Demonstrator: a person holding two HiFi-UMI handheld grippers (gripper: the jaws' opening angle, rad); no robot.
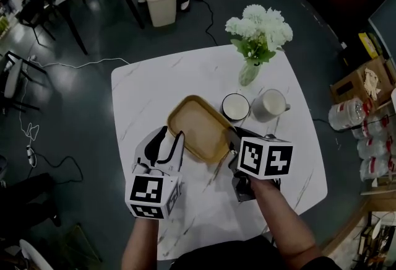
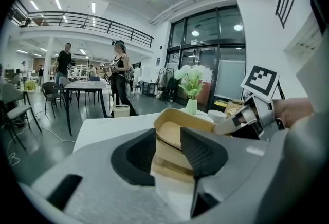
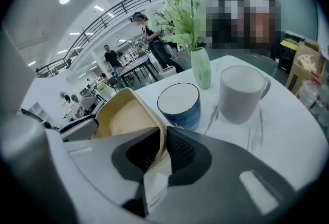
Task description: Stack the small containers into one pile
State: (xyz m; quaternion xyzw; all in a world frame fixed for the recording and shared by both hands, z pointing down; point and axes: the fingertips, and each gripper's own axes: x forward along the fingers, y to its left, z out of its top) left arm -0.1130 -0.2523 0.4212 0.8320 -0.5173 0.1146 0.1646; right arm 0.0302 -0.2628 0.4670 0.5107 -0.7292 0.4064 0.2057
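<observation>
The tan container (image 1: 195, 127) is on the white tabletop (image 1: 141, 90), near its middle. The left claw (image 2: 167, 152) stands wide apart with the near corner of the container between its jaws, and it does not press on it. The right claw (image 3: 160, 147) is clamped on the thin rim at the container's right side. A blue bowl (image 1: 235, 106) and a white mug (image 1: 267, 104) stand just behind, beside a vase of flowers (image 1: 249, 72)

Tan rect. container (image 1: 197, 128), upright, on table (image 1: 142, 86)
</observation>
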